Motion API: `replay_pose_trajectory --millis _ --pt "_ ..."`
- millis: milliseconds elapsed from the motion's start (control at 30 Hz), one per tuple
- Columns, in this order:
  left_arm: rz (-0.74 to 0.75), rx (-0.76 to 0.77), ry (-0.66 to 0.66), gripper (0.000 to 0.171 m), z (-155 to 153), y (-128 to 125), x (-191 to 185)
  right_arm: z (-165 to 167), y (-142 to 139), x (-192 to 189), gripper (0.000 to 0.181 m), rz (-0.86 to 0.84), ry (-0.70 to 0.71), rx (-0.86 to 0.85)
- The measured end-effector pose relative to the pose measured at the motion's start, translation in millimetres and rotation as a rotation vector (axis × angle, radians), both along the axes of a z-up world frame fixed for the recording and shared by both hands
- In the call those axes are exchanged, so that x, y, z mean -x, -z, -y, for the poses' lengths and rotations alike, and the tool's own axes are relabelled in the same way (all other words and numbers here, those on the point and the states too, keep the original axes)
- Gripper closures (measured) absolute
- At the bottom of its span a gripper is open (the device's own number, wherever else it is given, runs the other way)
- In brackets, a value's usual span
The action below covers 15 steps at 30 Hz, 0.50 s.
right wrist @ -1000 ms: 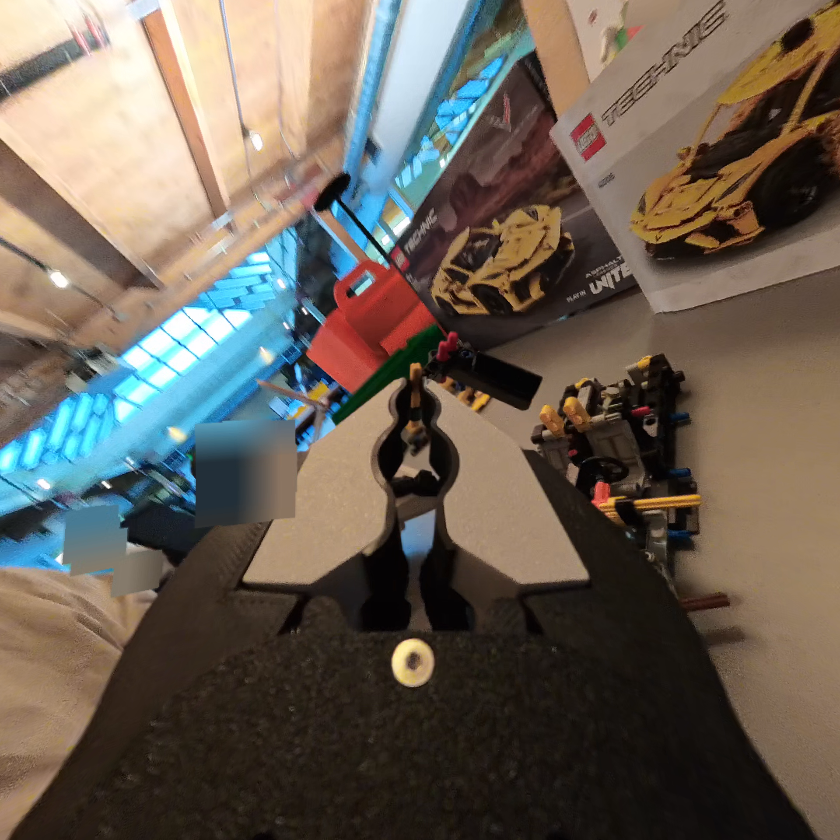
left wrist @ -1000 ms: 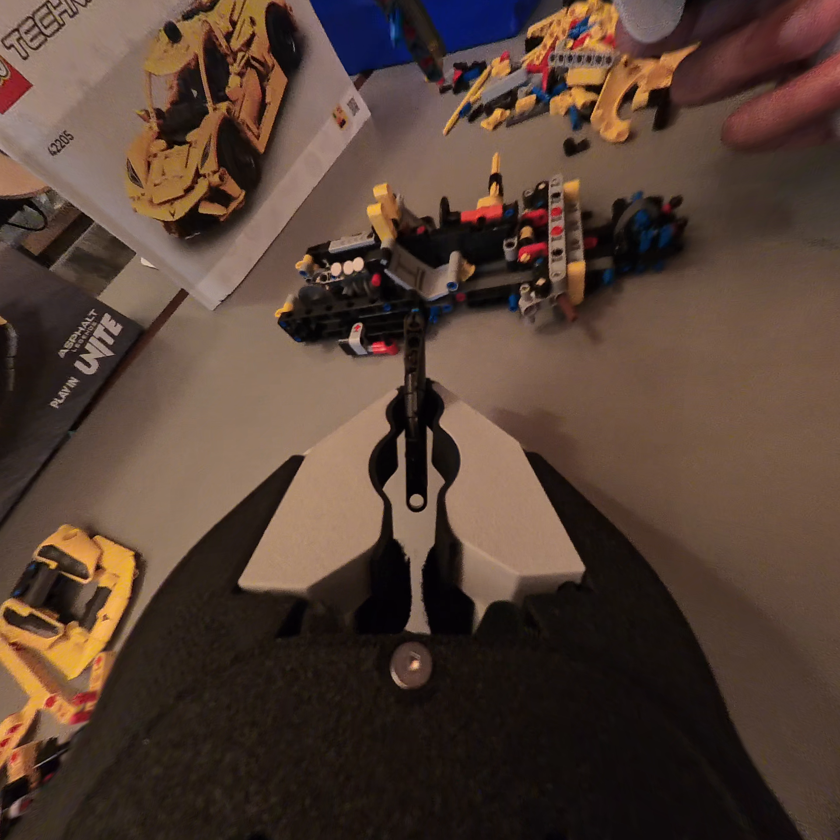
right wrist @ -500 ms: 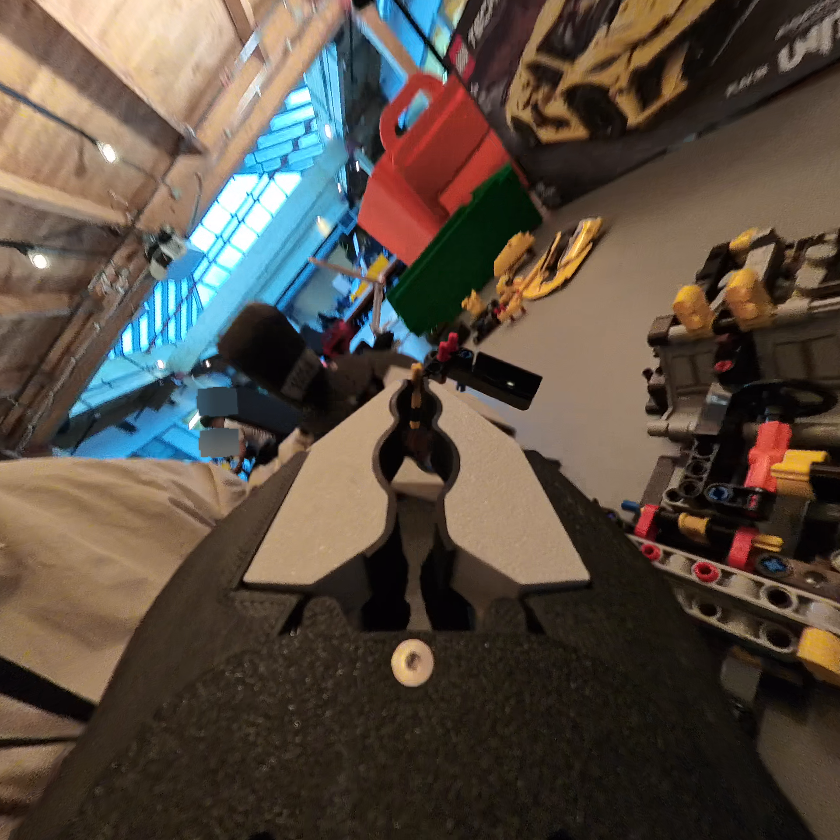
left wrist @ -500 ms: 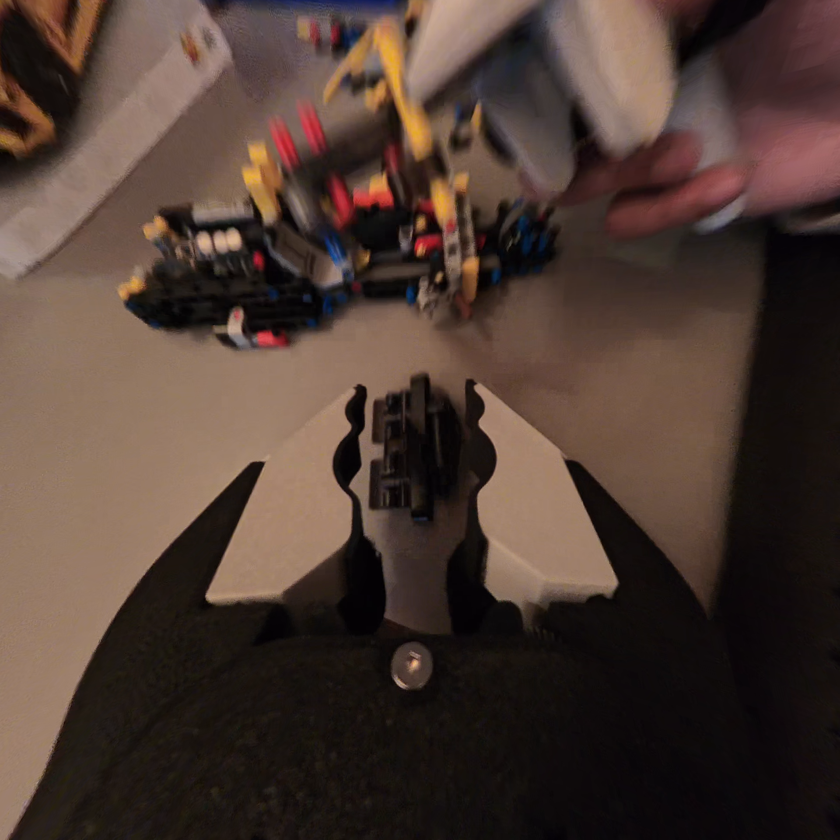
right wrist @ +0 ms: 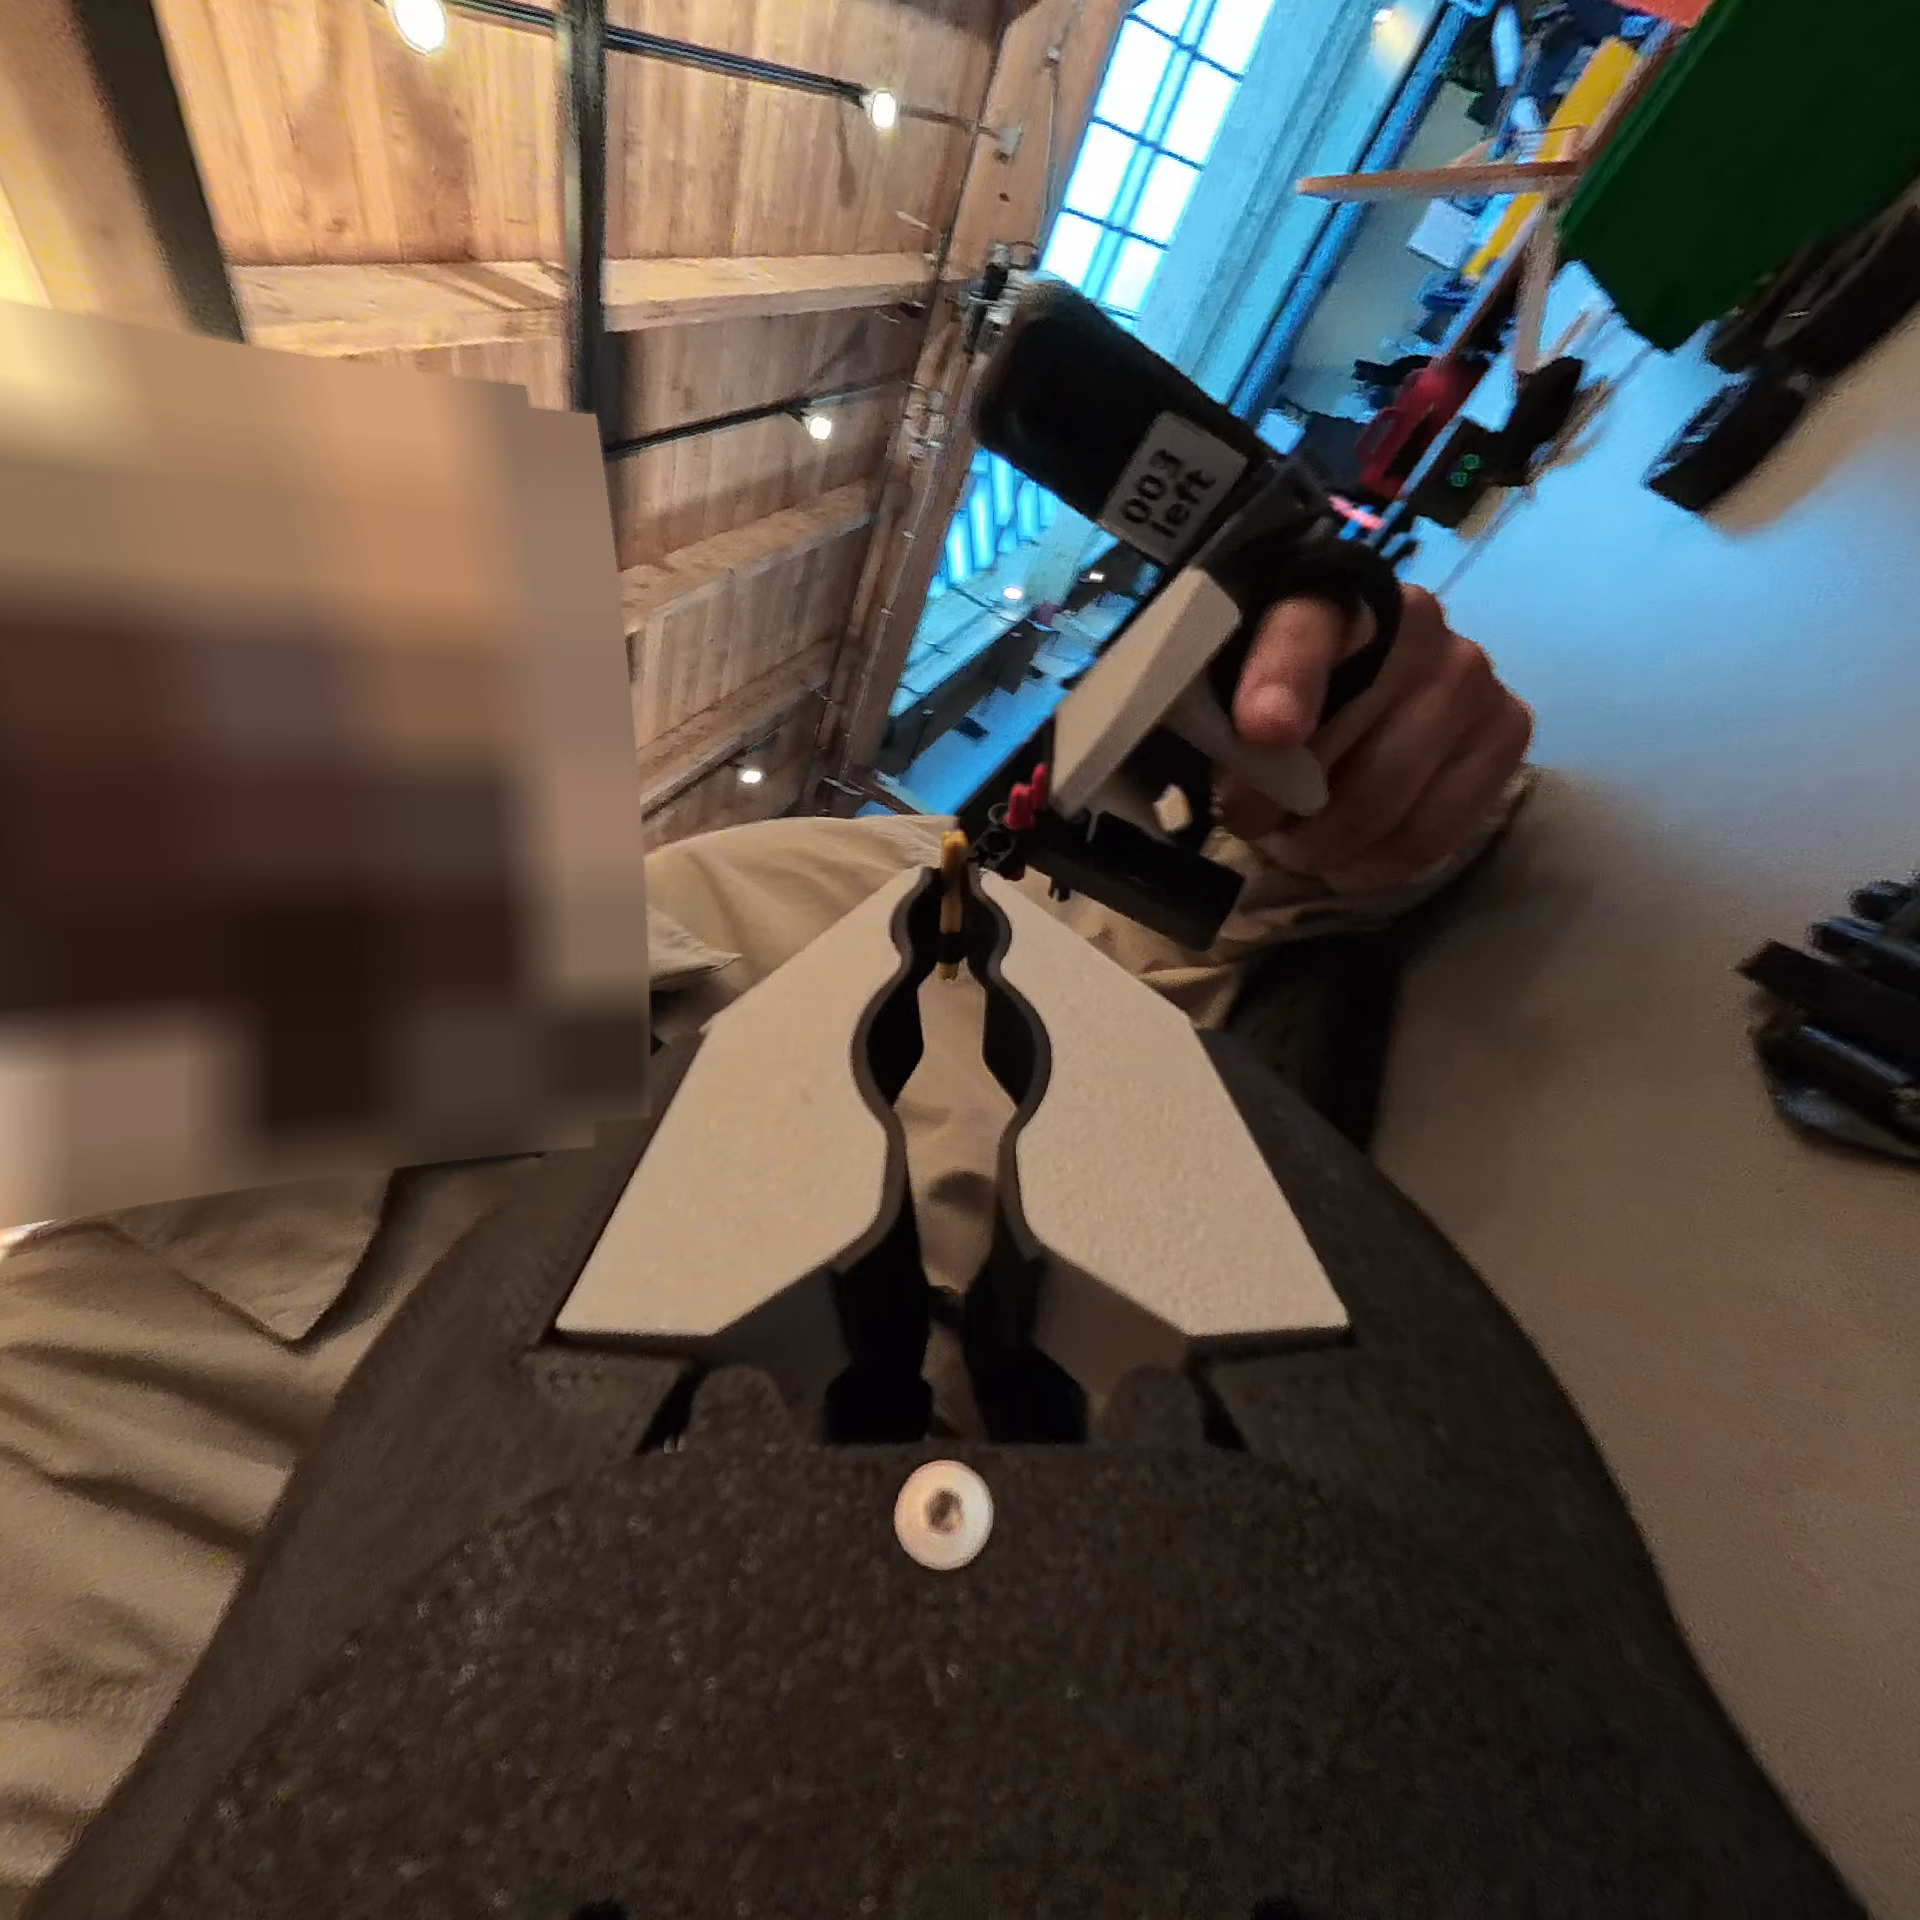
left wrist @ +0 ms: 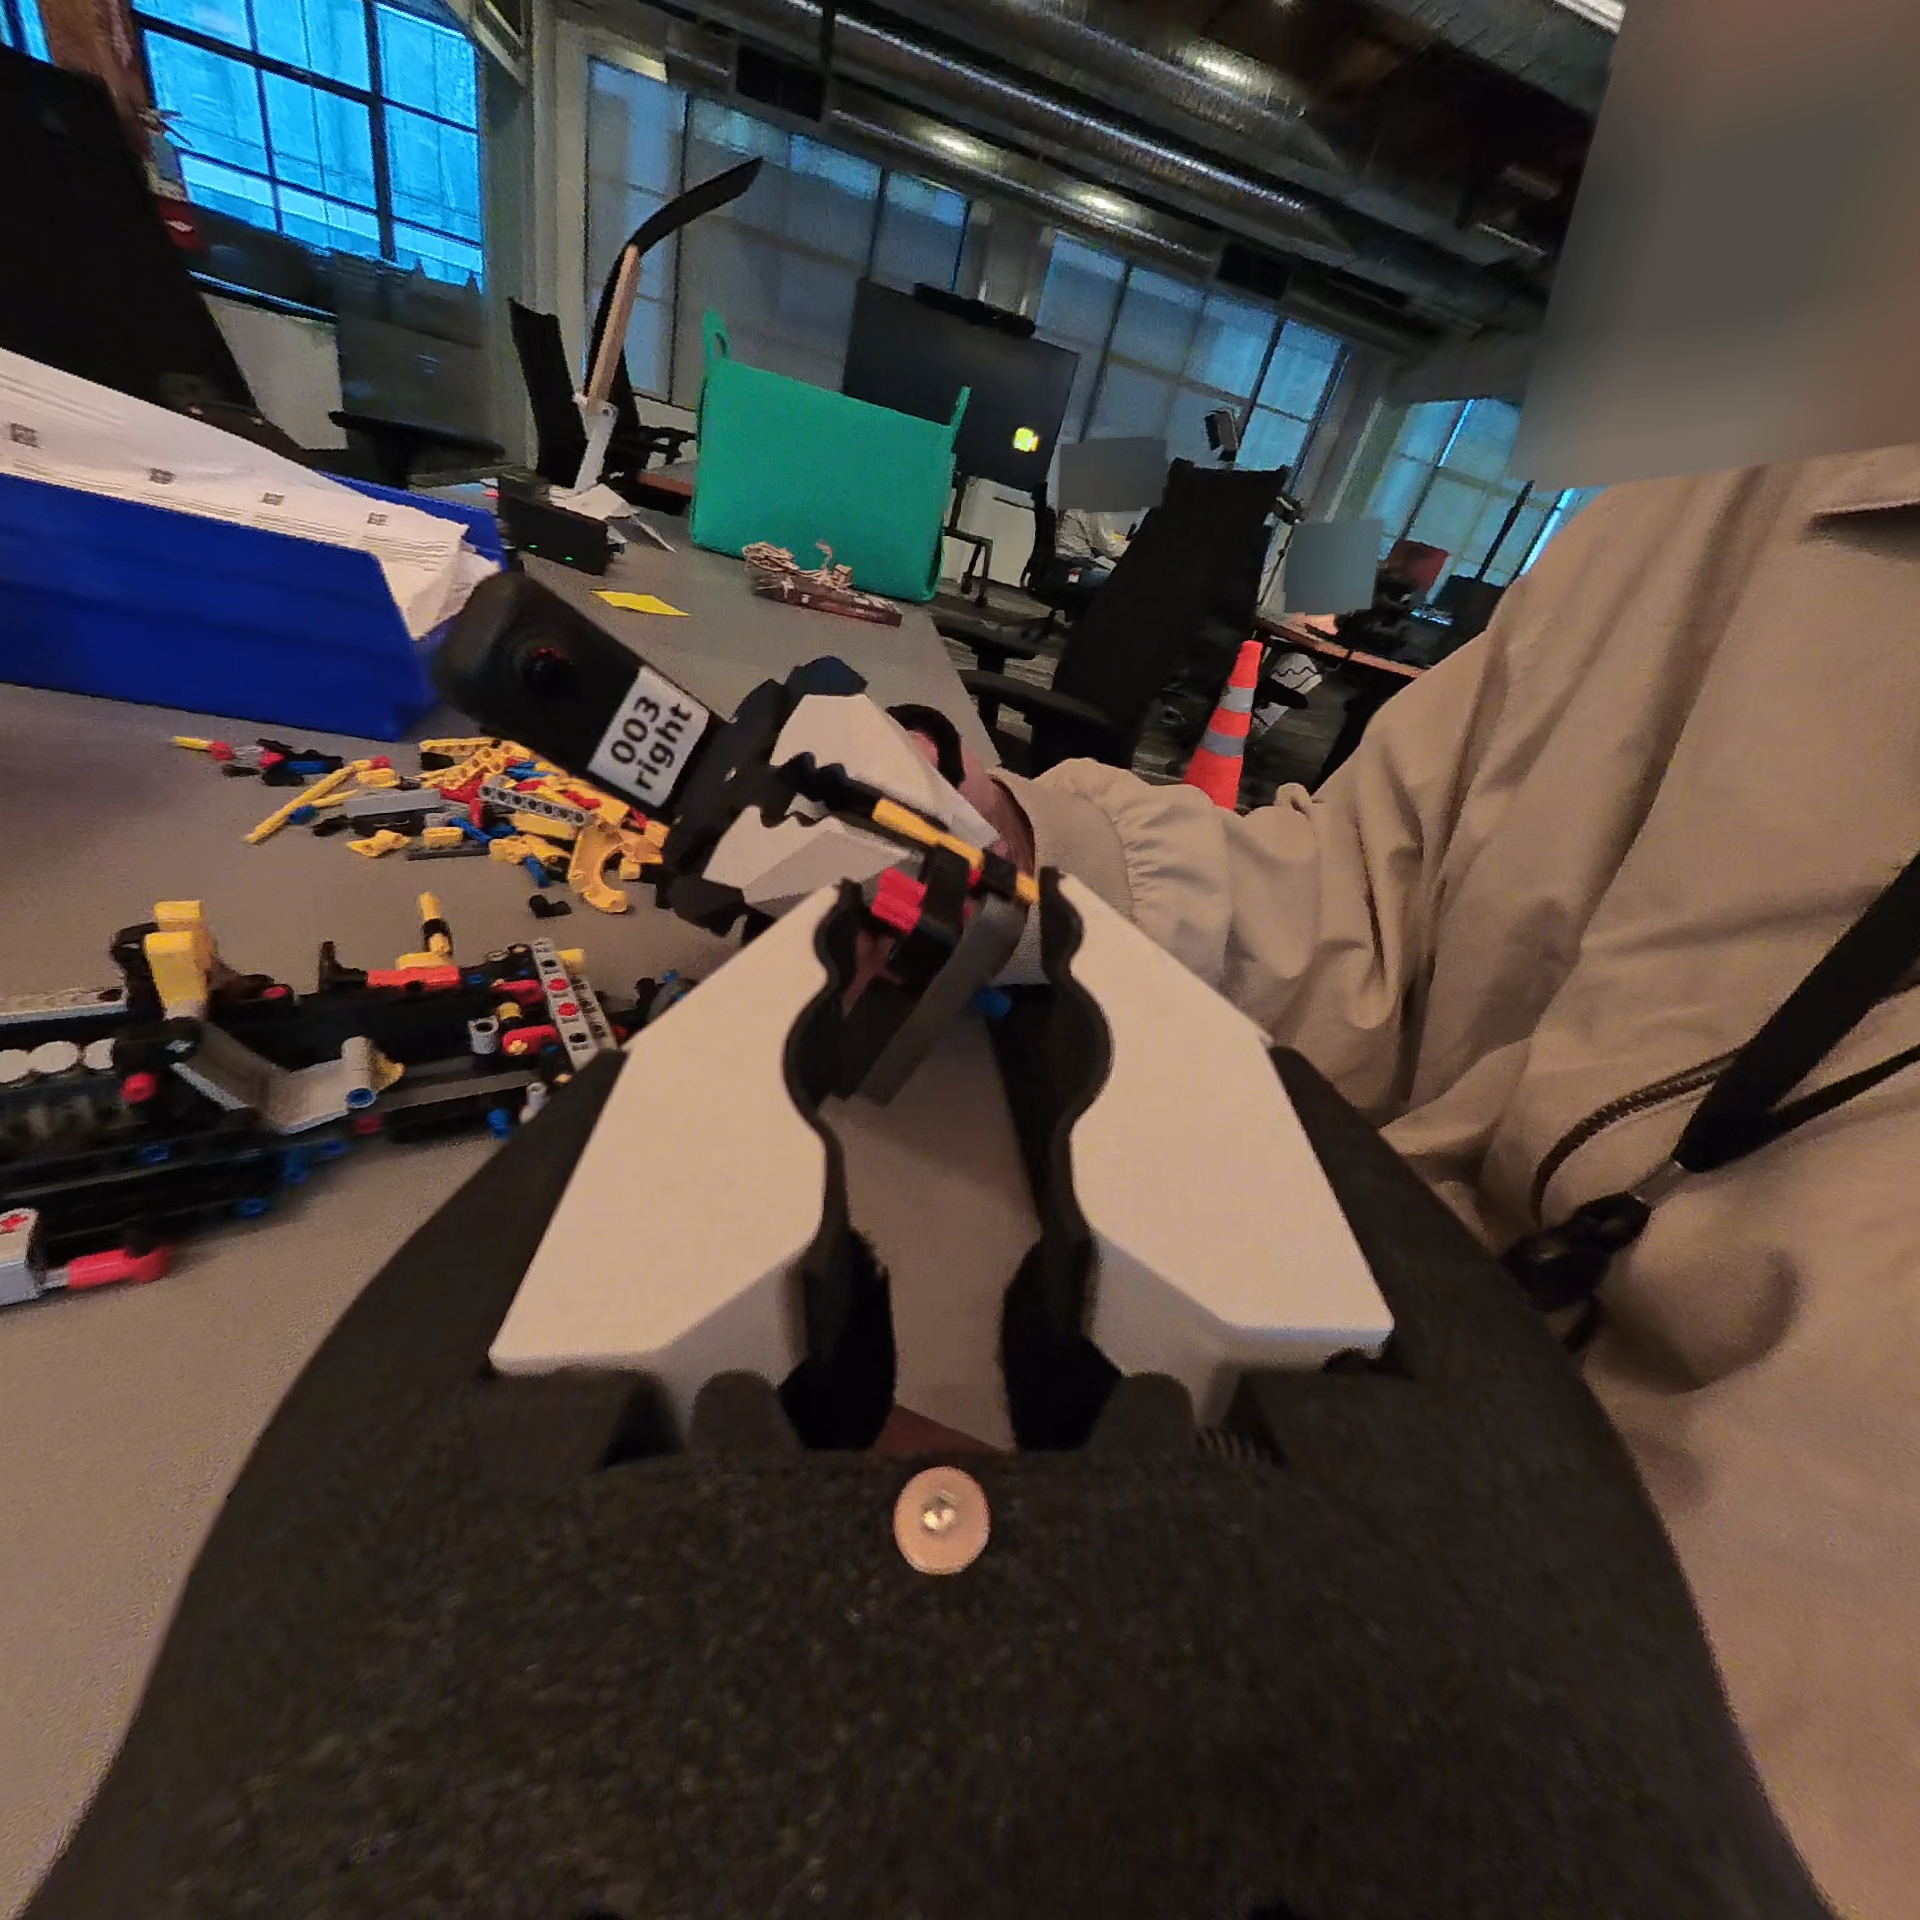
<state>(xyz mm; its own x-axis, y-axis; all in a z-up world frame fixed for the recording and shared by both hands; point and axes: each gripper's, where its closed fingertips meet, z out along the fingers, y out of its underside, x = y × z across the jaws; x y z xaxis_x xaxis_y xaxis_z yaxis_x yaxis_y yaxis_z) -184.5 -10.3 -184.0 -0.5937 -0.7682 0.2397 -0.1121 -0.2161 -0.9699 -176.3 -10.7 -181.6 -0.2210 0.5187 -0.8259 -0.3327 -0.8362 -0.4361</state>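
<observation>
**Two claws meet on one small brick piece**

The left claw [left wrist: 940, 935] is held up off the grey surface [left wrist: 156, 1403]. Its two fingers are apart, and a small black brick piece [left wrist: 904, 987] with red pegs sits between the tips. It leans on the left finger, and I cannot tell if the right finger touches it.

The right claw [right wrist: 954, 914] comes in from the other side. Its tips are squeezed together on a thin yellow rod [right wrist: 951, 894]. The rod runs into the top of the black brick piece [right wrist: 1132, 883]. In the left wrist view the right claw [left wrist: 883, 821] sits just behind the left one, with the yellow rod [left wrist: 935, 831] sticking out of it.

A person in a beige jacket [left wrist: 1455, 883] holds both tools. One hand [right wrist: 1371, 727] wraps around the left tool's handle.

Down on the surface lies a long half-built car frame [left wrist: 291, 1049], black with yellow, red and blue bits. Farther back is a pile of loose bricks [left wrist: 488, 810], and behind that a blue bin [left wrist: 208, 623]. A green bag [left wrist: 821, 499] stands far off.
</observation>
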Motion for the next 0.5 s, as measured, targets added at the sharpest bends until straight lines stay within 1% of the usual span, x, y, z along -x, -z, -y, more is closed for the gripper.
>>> replay_pose_trajectory --millis 33,100,167,200,233,267,300,367,400,433,500 --pt "0.005 -0.013 0.009 0.143 2.6 1.0 0.6 2.4 -6.3 -1.7 0.179 -0.049 -0.02 0.001" --pt "0.006 -0.041 -0.004 0.147 2.5 2.8 0.1 1.9 -5.8 -2.8 0.179 -0.05 -0.02 0.008" --pt "0.003 -0.049 -0.046 0.149 -6.4 2.7 -2.1 -5.3 -2.4 -4.6 0.178 -0.013 0.039 0.005" --pt "0.005 -0.043 -0.078 0.15 -13.6 1.8 -3.7 -11.9 -0.3 -6.2 0.177 0.026 0.097 -0.012" --pt "0.001 -0.036 -0.105 0.152 -20.6 1.9 -4.9 -20.5 4.9 -8.7 0.171 0.101 0.18 -0.047" --pt "-0.018 -0.034 -0.127 0.152 -26.9 4.2 -6.1 -29.3 12.4 -12.1 0.161 0.217 0.28 -0.108" --pt "-0.045 -0.037 -0.156 0.152 -34.0 8.2 -8.1 -36.3 18.0 -16.2 0.16 0.347 0.382 -0.201" --pt "-0.072 -0.032 -0.213 0.153 -46.3 12.2 -11.0 -43.6 18.6 -22.4 0.158 0.576 0.562 -0.45" --pt "-0.078 -0.032 -0.241 0.153 -51.7 13.0 -11.9 -45.3 17.6 -24.3 0.158 0.675 0.636 -0.561" --pt "-0.085 -0.048 -0.27 0.153 -56.8 15.0 -12.9 -46.4 17.3 -25.6 0.157 0.757 0.697 -0.638" --pt "-0.105 -0.155 -0.315 0.153 -62.1 25.0 -14.5 -51.2 25.0 -29.8 0.152 0.9 0.784 -0.709"
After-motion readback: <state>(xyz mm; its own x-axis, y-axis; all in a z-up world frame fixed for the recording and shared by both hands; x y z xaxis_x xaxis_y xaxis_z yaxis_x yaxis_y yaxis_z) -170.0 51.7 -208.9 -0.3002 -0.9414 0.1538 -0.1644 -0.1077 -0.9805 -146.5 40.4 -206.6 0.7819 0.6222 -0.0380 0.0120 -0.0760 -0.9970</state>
